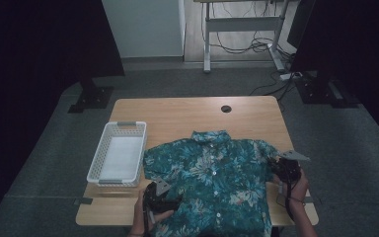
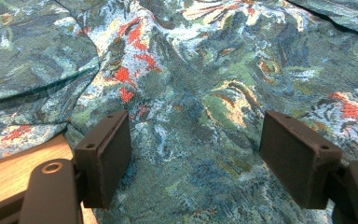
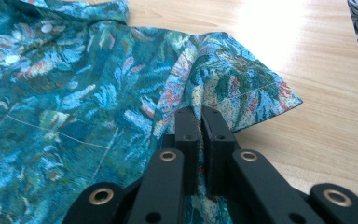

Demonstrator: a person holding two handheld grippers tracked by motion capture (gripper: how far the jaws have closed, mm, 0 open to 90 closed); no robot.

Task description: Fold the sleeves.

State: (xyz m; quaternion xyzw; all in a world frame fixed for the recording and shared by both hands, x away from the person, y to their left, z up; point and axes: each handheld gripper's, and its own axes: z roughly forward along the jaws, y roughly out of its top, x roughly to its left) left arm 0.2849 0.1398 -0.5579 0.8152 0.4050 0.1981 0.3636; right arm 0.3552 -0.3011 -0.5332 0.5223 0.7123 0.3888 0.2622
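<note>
A teal floral short-sleeved shirt (image 1: 212, 177) lies flat and buttoned on the wooden table (image 1: 177, 113), collar toward the far side. My left gripper (image 1: 164, 201) rests at the shirt's lower left edge with its jaws wide apart over the fabric (image 2: 196, 140), nothing pinched between its pads (image 2: 107, 154). At the shirt's right side, by the sleeve, my right gripper (image 1: 279, 168) has its jaws closed together on a fold of the shirt (image 3: 121, 93) just below the sleeve (image 3: 242, 93), and the cloth puckers up around the fingertips (image 3: 189, 123).
A white plastic basket (image 1: 118, 154) sits at the table's left, beside the shirt's left sleeve. A round cable hole (image 1: 226, 108) marks the far middle of the table. Bare wood (image 3: 317, 70) stretches beyond the right sleeve. Desk legs and cables stand behind.
</note>
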